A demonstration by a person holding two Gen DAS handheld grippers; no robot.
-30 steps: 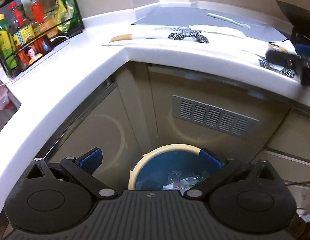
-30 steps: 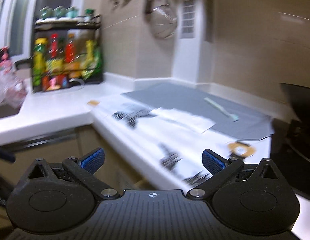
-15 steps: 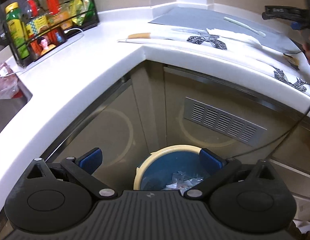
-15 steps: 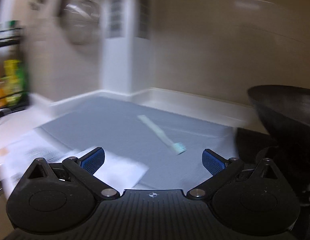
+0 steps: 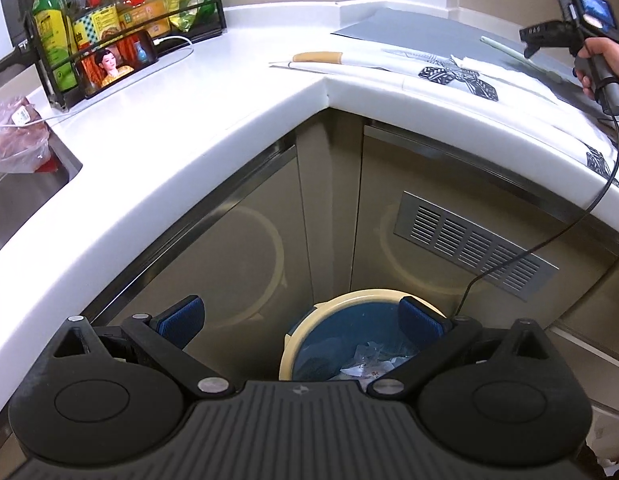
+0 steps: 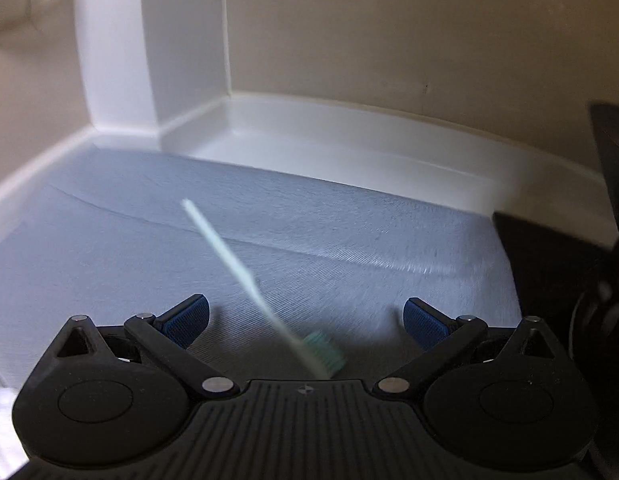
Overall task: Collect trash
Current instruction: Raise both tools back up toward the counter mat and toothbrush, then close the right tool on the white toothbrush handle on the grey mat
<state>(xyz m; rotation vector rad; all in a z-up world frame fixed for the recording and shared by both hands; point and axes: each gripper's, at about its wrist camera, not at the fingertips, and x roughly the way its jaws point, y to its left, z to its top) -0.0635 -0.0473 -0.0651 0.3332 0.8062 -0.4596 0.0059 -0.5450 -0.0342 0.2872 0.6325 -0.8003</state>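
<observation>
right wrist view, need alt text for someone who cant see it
The open right gripper hovers low over a grey mat on a white counter, with a pale green toothbrush lying on the mat, its bristled head between the blue-padded fingers. Beige tiled wall stands behind, and a dark object at the right edge is too blurred to identify.

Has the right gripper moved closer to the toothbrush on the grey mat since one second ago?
Yes. The right gripper has moved forward over the grey mat; the toothbrush now lies between its open fingers.
</observation>
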